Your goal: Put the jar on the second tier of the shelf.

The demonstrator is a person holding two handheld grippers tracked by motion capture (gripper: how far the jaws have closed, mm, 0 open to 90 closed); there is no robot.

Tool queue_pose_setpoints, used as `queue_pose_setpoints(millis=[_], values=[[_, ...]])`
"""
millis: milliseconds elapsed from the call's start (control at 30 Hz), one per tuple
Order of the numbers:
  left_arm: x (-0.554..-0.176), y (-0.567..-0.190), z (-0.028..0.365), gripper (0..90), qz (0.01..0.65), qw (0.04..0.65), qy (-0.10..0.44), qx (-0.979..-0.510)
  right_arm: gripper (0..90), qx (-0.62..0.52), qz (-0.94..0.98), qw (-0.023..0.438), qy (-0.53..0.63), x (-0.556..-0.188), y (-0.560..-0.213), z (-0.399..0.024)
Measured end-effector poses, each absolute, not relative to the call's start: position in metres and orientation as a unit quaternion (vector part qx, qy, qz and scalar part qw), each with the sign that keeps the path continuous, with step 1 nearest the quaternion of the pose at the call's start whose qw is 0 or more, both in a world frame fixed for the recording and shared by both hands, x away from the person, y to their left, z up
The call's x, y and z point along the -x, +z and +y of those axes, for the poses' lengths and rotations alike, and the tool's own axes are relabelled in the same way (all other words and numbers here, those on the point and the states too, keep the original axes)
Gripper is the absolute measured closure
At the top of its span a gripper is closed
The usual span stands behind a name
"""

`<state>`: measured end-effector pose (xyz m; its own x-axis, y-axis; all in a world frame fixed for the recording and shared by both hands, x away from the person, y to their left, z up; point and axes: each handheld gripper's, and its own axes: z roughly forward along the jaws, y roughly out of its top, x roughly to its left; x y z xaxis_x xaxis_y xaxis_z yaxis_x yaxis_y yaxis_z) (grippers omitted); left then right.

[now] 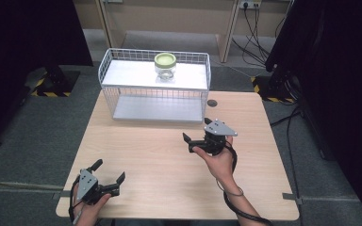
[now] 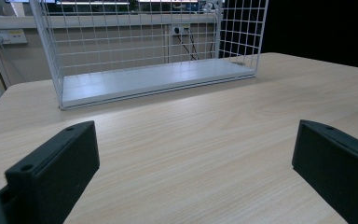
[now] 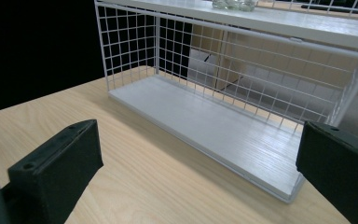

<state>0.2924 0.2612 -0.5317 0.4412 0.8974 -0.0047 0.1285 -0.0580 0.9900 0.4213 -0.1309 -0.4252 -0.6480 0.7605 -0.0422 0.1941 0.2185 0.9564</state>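
Note:
A white wire rack (image 1: 155, 87) with two white shelves stands at the back of the wooden table (image 1: 160, 165). On its upper shelf sits a glass jar with a green lid (image 1: 165, 65); its base shows at the top of the right gripper view (image 3: 233, 4). My left gripper (image 1: 109, 170) rests near the table's front left corner, open and holding nothing, facing the rack's lower shelf (image 2: 154, 79). My right gripper (image 1: 197, 130) hovers in front of the rack's right end, open and bare, with the lower shelf (image 3: 214, 121) close ahead. Both sets of jaws are spread wide.
A small dark round grommet (image 1: 211, 102) lies in the table right of the rack. Black curtained stands (image 1: 52, 80) flank the table on the floor at both sides, and cables (image 1: 257, 33) run to wall sockets behind.

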Motion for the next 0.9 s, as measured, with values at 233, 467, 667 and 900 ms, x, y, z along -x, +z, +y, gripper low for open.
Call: queue_pose_setpoints(millis=[233,467,667,900], values=[[-0.292,-0.532,0.262,0.2,0.402,0.557,0.345,-0.639,0.5,-0.334,0.737,0.268,0.523,-0.410,-0.434,-0.149],[-0.292,-0.532,0.261,0.2,0.402,0.557,0.346,-0.639,0.5,-0.343,0.737,0.269,0.516,-0.400,-0.443,-0.164],[-0.292,-0.532,0.261,0.2,0.402,0.557,0.348,-0.639,0.5,-0.355,0.740,0.265,0.505,-0.385,-0.460,-0.180],[-0.292,-0.532,0.261,0.2,0.403,0.555,0.349,-0.639,0.5,-0.369,0.738,0.266,0.498,-0.374,-0.473,-0.195]])
